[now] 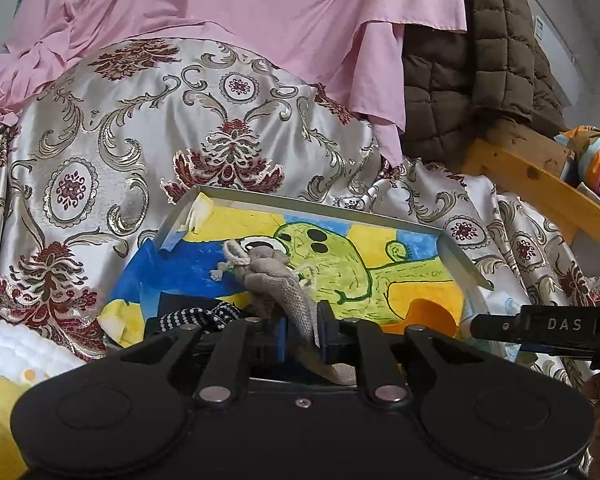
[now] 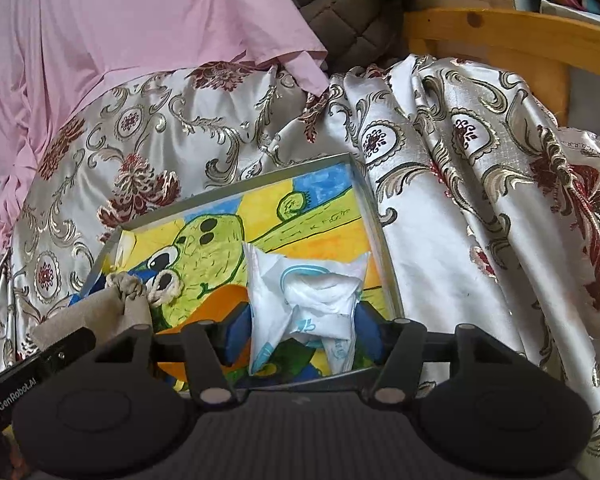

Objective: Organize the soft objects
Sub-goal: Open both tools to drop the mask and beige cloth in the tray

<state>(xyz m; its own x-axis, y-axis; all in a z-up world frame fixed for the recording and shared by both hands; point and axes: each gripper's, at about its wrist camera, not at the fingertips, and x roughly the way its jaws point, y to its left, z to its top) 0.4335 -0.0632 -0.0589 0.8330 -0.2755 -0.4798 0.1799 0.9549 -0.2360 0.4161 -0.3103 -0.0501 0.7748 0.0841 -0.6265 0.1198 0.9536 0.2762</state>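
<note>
Since both things are already down at the tray, I'd say the step now is just a clean drop-off. My left gripper (image 1: 303,320) is clamped on the beige knit pouch (image 1: 272,276), blue pads touching it on both sides, though the grip looks light to me. The pouch's bunched end and its rope drawstring already rest on the tray floor, left of centre. My right gripper (image 2: 304,318) stands wider and is pinching a white crinkly pack (image 2: 308,288) by its sides, over the tray's near right part. I can't tell if the pack's bottom touches down.

What I'd do: let go low, one at a time, so nothing flops over the rim. I'd keep the drawstring inside and leave a gap between pouch and pack, then back straight out so the pads don't drag fabric along.

Pose-wise, both hands sit side by side, near each other, tilted down at the tray (image 1: 300,204).

The tray lies on a shiny brocade cloth (image 1: 140,140). Behind that is a pink sheet (image 1: 260,8), with a brown quilted jacket (image 1: 480,60) further right.
</note>
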